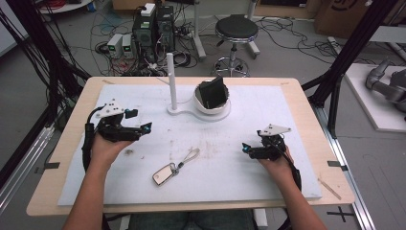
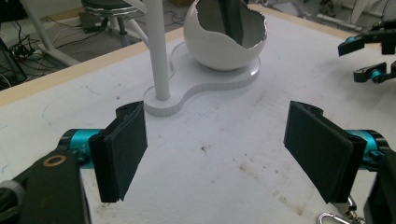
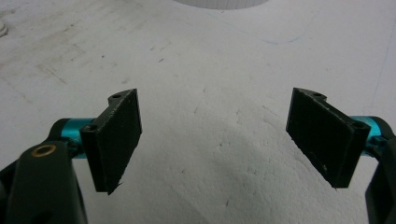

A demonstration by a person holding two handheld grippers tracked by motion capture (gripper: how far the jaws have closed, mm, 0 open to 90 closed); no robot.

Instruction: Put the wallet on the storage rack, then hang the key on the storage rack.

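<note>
Counting one keyring (image 1: pixel 172 169), two grippers (image 1: pixel 143 129) (image 1: pixel 245 148).

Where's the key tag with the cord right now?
In the high view the key tag lies flat on the white mat, near the front edge, between the two hands and closer to the left gripper, its cord loop pointing toward the white stand.

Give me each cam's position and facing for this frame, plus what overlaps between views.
High view: above the person's side, looking forward and down on the table; both forearms, left claw and right claw show, key tag between them.
Left gripper view: rides the left claw, faces the white post stand and cracked bowl; own open jaws show.
Right gripper view: rides the right claw, faces down at the white mat; own open jaws show.
Shared: high and left gripper views both show stand, bowl, right claw.
</note>
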